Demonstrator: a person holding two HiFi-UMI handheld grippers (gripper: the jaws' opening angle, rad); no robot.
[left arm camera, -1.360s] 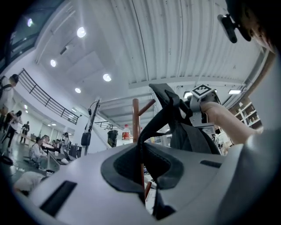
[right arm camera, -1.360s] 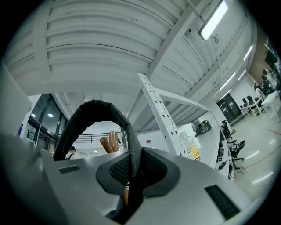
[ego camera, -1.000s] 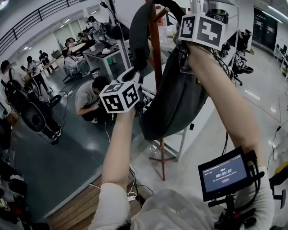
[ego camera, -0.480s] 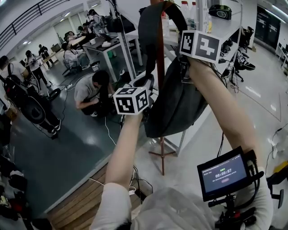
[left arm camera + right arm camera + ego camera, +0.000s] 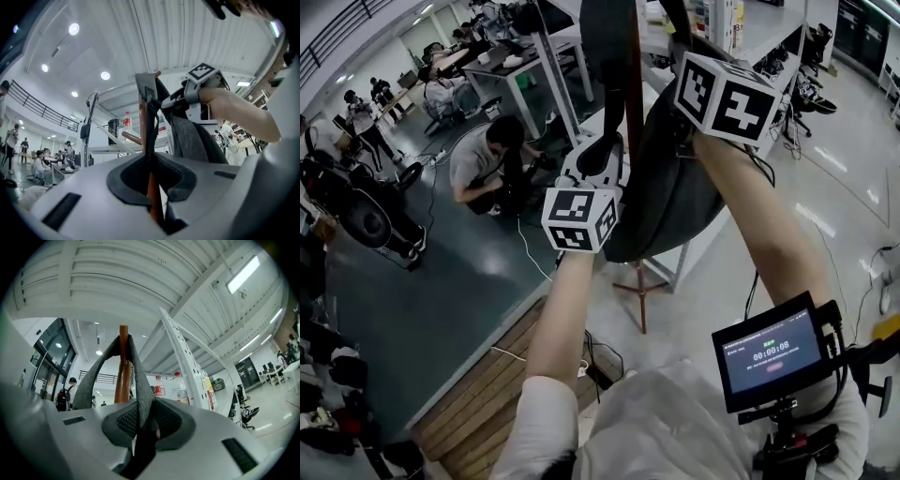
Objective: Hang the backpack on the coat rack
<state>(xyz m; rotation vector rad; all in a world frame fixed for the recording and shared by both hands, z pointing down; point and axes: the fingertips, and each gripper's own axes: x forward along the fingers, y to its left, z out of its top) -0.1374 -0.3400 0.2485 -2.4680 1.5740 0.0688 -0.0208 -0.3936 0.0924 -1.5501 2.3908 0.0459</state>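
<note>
A dark grey backpack (image 5: pixel 661 192) hangs against the wooden coat rack's pole (image 5: pixel 633 89). My left gripper (image 5: pixel 600 155) is at the bag's left side, shut on a dark strap (image 5: pixel 149 110) that runs up along the pole (image 5: pixel 142 124). My right gripper (image 5: pixel 145 423), under its marker cube (image 5: pixel 727 94) at the bag's upper right, is shut on a grey strap (image 5: pixel 137 369). That strap loops over the top of the rack (image 5: pixel 123 333). In the left gripper view the right gripper (image 5: pixel 199 86) shows above the bag's body (image 5: pixel 187 140).
The rack's feet (image 5: pixel 639 274) stand on a glossy floor beside a white table (image 5: pixel 694 246). A person (image 5: pixel 483 164) crouches on the floor at the left and others sit at desks behind. Office chairs (image 5: pixel 811 89) stand at the right. A small monitor (image 5: pixel 769 354) sits on my chest rig.
Both grippers have sunk with the backpack along the pole, the left one also drifting right toward it. Both stay shut on their straps.
</note>
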